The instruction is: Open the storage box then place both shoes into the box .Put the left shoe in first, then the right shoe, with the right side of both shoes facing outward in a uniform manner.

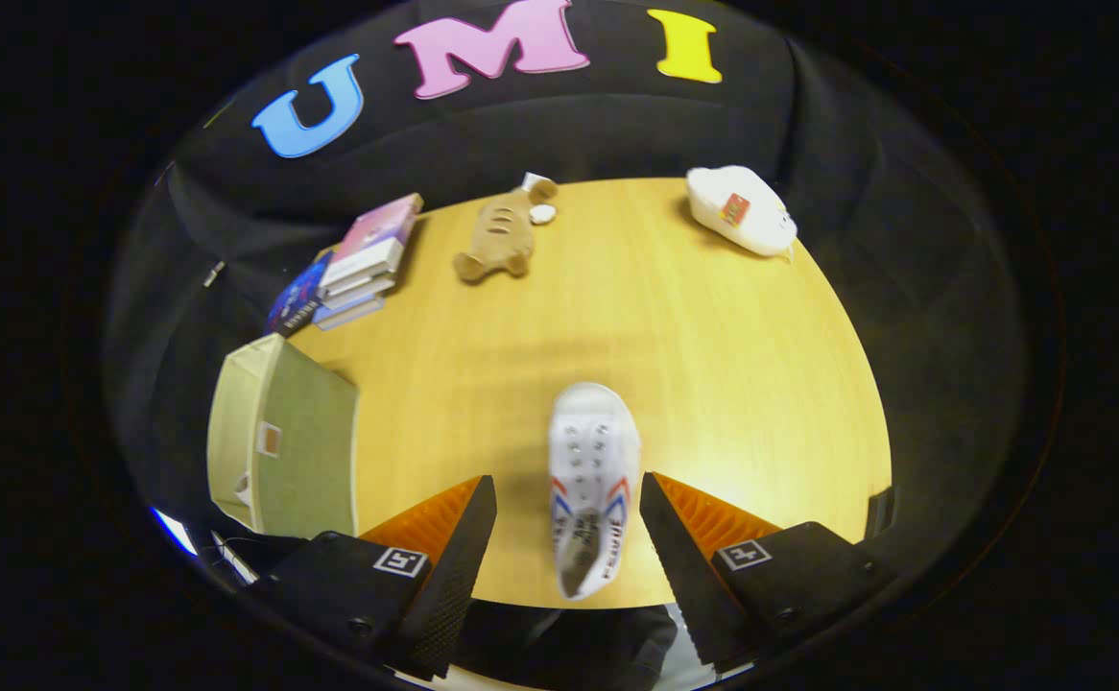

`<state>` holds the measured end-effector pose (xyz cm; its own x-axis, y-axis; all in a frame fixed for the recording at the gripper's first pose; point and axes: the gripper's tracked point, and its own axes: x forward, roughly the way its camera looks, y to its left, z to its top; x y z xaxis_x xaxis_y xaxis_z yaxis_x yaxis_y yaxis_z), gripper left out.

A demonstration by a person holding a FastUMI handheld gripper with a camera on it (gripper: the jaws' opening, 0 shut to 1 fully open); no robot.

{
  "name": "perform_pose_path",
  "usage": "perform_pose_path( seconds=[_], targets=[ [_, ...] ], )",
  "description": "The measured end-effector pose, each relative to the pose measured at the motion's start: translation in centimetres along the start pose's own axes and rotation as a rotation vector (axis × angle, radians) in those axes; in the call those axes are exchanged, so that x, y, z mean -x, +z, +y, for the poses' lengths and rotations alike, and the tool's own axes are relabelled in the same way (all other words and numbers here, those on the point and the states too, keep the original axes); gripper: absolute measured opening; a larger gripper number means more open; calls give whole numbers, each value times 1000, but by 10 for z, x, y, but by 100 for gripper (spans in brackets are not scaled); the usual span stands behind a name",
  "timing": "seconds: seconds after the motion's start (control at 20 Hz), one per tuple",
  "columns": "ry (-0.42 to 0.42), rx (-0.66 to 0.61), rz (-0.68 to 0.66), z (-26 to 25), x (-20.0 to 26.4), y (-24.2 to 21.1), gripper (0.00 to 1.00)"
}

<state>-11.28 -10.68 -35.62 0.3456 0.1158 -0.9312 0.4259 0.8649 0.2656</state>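
Note:
A white canvas shoe (590, 480) with red and blue side marks lies on the wooden table (713, 365), toe pointing away, its heel end lying between my fingers. My gripper (569, 504) is open, one finger on each side of the shoe with gaps to both. The pale green storage box (286, 451) stands at the table's left edge, to the left of my left finger (459, 547); I cannot tell whether its lid is open. I cannot see a second shoe clearly.
A stack of books (358, 269) lies at the far left of the table. A brown plush toy (502, 235) sits at the far middle with a small white piece beside it. A white rounded object (742, 209) with a red label rests at the far right.

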Motion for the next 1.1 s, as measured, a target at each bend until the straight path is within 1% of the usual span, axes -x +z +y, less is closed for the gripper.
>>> perform_pose_path(
  seconds=[0.15, 0.25, 0.3, 0.35, 0.45, 0.55, 0.65, 0.75, 0.8, 0.85, 0.9, 0.95, 1.0, 1.05, 1.1],
  targets=[
    [-33, 30, 81, -25, -26, -42, 92],
    [-13, 48, 115, -25, -45, -58, 91],
    [1, 52, 120, -21, -54, -61, 89],
    [5, 64, 116, -20, -62, -61, 89],
    [-15, 112, 111, -26, -82, -59, 86],
    [-18, 123, 118, -29, -96, -57, 85],
    [14, 98, 118, -26, -109, -53, 76],
    [15, 76, 153, -25, -113, -55, 34],
    [11, 48, 163, -28, -113, -54, 26],
    [16, 0, 184, -29, -110, -52, 13],
    [35, -65, 197, -29, -108, -52, 8],
    [75, -131, 210, -24, -104, -52, 6],
    [118, -191, 217, -12, -99, -56, 6],
    [142, -235, 215, -7, -94, -56, 5],
    [146, -253, 211, -8, -96, -51, 5]
  ],
)
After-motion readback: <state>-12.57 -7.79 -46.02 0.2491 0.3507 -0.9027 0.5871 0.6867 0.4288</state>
